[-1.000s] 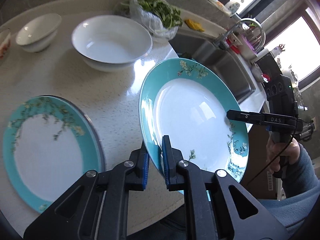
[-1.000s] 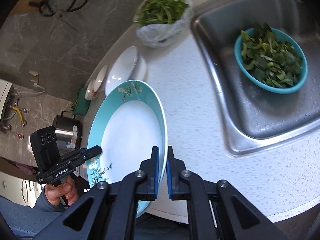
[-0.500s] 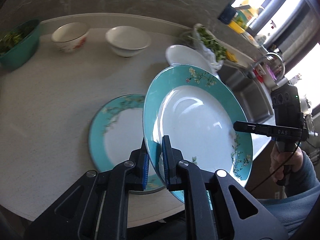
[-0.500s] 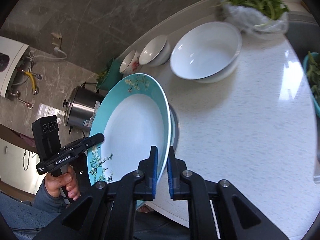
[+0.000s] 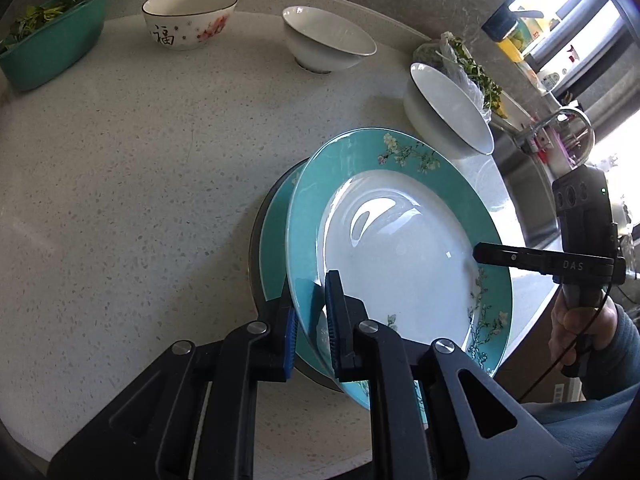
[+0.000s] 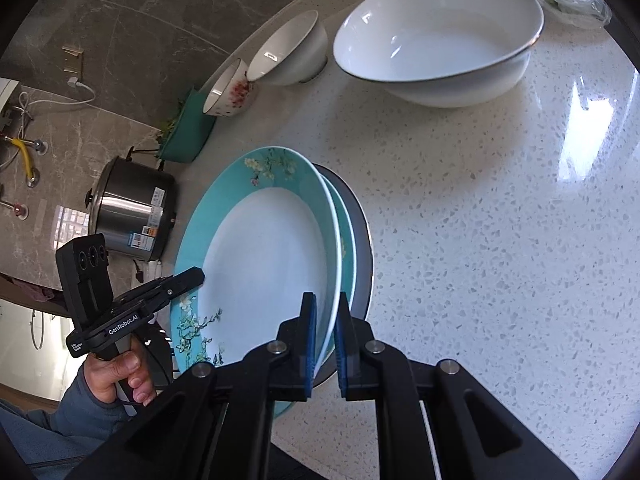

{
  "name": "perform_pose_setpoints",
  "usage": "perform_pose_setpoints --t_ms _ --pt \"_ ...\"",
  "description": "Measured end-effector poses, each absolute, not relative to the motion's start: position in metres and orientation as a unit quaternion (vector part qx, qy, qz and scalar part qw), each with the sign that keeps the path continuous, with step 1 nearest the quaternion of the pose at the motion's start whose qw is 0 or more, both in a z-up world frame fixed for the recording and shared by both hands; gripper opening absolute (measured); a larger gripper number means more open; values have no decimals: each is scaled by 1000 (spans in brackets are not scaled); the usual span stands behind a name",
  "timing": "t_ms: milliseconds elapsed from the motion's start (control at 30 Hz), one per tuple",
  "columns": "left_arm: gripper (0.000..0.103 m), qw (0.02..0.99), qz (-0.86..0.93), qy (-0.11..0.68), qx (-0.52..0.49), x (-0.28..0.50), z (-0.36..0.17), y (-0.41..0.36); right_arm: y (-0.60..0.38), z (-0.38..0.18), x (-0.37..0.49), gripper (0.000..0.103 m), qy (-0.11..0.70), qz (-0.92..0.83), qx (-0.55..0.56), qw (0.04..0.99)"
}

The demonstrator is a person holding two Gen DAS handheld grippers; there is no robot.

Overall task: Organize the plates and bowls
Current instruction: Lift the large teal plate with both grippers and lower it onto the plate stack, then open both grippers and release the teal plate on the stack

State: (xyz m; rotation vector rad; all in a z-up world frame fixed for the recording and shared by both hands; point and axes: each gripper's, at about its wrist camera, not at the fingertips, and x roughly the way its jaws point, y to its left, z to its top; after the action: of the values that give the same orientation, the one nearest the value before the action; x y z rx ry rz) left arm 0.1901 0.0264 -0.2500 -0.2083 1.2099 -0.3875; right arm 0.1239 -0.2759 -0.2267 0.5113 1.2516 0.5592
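I hold a teal-rimmed floral plate (image 5: 400,248) by opposite edges, tilted just above a second teal plate (image 5: 276,236) that lies on the counter. My left gripper (image 5: 310,316) is shut on the plate's near rim. My right gripper (image 6: 325,328) is shut on the other rim; the held plate (image 6: 264,252) and the lower plate (image 6: 347,240) also show in the right wrist view. A large white bowl (image 6: 440,36), a small white bowl (image 6: 290,50) and a flower-printed bowl (image 6: 230,90) stand behind.
A teal bowl of greens (image 5: 48,36) stands at the far left of the speckled counter (image 5: 120,200). A bag of greens (image 5: 464,64) and the sink faucet (image 5: 568,124) are at the right. A steel rice cooker (image 6: 132,216) stands beyond the counter edge.
Both grippers carried the plate left and down, from beside the lying plate to just over it. The plate is now flatter and nearly covers the lower one.
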Motion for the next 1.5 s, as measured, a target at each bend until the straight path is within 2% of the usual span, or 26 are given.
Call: perform_pose_setpoints --t_ms 400,567,767,833,867,933,967,1000,1167,1233,1333,1433,1500 --pt "12 801 -180 566 -82 188 -273 11 -260 -226 117 12 569 212 179 774" --pt "15 801 -181 566 -70 190 -271 7 -244 -220 115 18 561 180 111 800" --pt "16 801 -189 565 -60 188 -268 9 -235 -220 117 21 559 149 86 811" --pt "20 800 -195 566 -50 188 -267 8 -228 -219 117 23 559 138 67 815" --pt "27 799 -202 565 -45 188 -265 6 -224 -219 117 24 558 133 59 817" --pt "48 800 -216 559 -34 186 -261 4 -219 -219 117 30 556 125 52 820" --pt "80 804 -211 556 -20 185 -259 2 -218 -219 116 30 555 122 48 821" --pt "98 807 -206 553 -5 185 -257 -1 -214 -219 116 30 555 117 39 823" --pt "99 802 -212 559 -1 190 -251 3 -210 -218 114 36 553 96 38 827" --pt "99 805 -214 553 -8 192 -239 6 -213 -215 111 56 548 84 33 832" --pt "99 812 -231 536 -13 205 -212 -1 -223 -204 106 62 536 71 42 840" --pt "99 808 -271 523 -27 228 -182 -25 -257 -184 107 64 518 78 111 844" --pt "99 798 -300 522 -36 253 -169 -48 -293 -173 114 71 501 88 182 841"
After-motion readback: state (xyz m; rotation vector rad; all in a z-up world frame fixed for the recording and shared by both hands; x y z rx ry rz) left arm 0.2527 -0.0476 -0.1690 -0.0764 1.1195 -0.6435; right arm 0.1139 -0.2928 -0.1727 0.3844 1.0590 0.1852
